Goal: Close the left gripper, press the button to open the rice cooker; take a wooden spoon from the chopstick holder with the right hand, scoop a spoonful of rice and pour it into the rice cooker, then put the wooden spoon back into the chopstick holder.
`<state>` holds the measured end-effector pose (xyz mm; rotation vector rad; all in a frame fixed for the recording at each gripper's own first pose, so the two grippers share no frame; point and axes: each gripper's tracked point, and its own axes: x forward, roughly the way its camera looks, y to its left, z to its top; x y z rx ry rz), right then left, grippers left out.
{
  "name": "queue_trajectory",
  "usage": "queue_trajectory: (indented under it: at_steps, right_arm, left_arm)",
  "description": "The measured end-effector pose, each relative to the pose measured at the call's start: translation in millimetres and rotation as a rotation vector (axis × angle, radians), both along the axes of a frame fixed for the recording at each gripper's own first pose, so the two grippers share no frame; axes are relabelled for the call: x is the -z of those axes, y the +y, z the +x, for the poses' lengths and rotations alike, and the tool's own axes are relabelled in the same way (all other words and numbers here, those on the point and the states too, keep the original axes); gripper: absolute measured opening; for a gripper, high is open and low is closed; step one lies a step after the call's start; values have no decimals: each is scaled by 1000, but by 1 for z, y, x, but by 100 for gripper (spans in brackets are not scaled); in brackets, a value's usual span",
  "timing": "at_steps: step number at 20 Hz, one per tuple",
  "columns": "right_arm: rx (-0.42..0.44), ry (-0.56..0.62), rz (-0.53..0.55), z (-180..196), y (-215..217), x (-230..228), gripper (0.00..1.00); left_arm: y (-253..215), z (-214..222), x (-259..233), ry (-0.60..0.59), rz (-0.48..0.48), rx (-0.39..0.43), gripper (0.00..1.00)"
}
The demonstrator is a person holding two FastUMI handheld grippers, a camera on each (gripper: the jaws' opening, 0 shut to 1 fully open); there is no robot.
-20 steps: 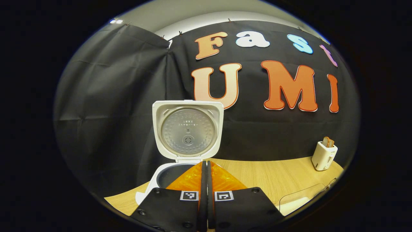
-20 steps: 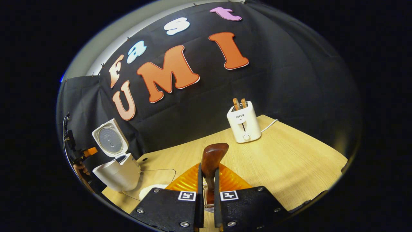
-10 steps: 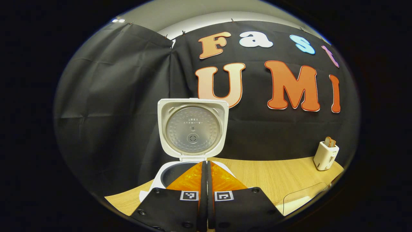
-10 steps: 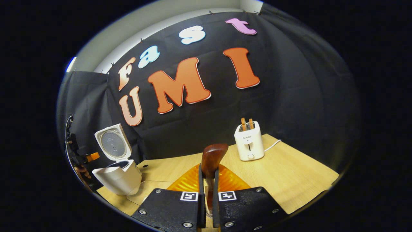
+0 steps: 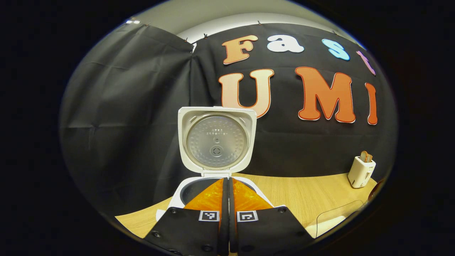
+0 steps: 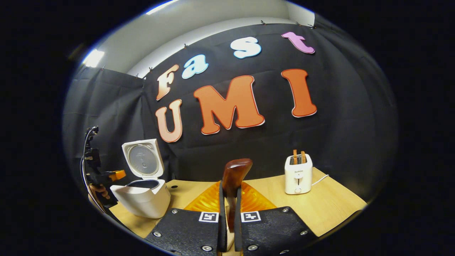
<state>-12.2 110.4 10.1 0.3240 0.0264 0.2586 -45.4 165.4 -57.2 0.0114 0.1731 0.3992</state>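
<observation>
Both views sharp at centre, heavy fisheye bending twd edges. Booth dim w/ dark cloth; ceiling light (image 6: 93,58) glares upper left in right gripper view. Table (image 6: 330,202) evenly lit, soft shadows.

the inner lid of the rice cooker (image 5: 217,142), at the middle of the left gripper view, bears two short lines of small print, too small to read. the toaster (image 6: 298,174), right of centre in the right gripper view, carries a small mark on its front, also illegible.
</observation>
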Motion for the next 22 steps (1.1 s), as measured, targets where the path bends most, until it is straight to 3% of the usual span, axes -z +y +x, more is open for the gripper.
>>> queue_trajectory:
  at_steps: [4,10,22]
  right_arm:
    - [-90,8,-23,3,44,9,8]
    - [-133,104,-145,14,81,49,8]
    - [-149,131,-547,15,120,94,8]
  left_arm:
    - [4,-2,3,-5,-12,-5,4]
    - [7,-5,6,0,-1,-16,4]
    - [10,-6,5,-9,15,-10,4]
